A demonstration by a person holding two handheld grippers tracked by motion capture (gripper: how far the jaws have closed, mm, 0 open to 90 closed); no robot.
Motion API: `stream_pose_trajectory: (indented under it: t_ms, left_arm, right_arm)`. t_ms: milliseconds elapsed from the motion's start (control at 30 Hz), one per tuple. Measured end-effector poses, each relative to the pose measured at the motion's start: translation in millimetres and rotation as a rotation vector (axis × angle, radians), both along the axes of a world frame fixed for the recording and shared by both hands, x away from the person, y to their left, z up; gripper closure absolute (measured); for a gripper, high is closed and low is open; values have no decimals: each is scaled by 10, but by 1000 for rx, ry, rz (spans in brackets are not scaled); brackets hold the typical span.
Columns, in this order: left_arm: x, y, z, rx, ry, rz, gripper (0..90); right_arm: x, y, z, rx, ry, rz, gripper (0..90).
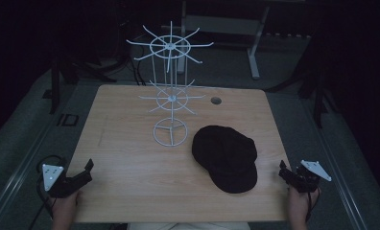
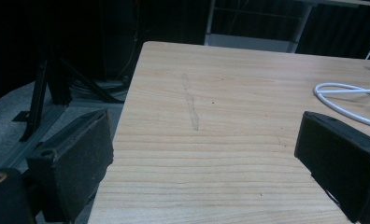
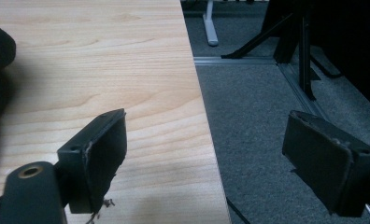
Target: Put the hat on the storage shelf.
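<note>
A pale wooden table [image 1: 130,158] with a straight grain stands on grey carpet in a dark room. On its right half lies a soft black fabric cap [image 1: 226,157], flat and rounded, brim toward you. Just beside it to the left stands a white wire rack [image 1: 170,96], upright, with a ring base and two tiers of spoked hooks. Your right gripper [image 1: 285,171] sits at the table's right edge, near the cap but apart from it, its black padded jaws wide with nothing between them. Your left gripper [image 1: 86,171] rests at the left edge, well apart from the cap, jaws likewise spread wide over bare wood.
</note>
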State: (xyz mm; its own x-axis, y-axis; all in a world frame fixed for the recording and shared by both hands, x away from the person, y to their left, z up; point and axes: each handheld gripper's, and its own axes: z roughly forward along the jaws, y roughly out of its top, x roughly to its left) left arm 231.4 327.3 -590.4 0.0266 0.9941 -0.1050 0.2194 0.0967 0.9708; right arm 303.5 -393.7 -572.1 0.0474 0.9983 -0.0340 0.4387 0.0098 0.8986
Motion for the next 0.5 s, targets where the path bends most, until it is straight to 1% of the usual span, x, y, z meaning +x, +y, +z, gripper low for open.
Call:
stream_pose_trajectory:
  t_ms: [167, 433, 500]
  left_arm:
    - [-5, -1, 0, 2, -3, -1, 49]
    - [-6, -3, -1, 2, -5, 1, 49]
    - [-6, -4, 0, 3, -4, 3, 48]
  right_arm:
    - [-2, 2, 0, 2, 7, 3, 139]
    - [12, 22, -2, -9, 27, 32, 138]
    - [14, 24, -1, -3, 34, 44, 137]
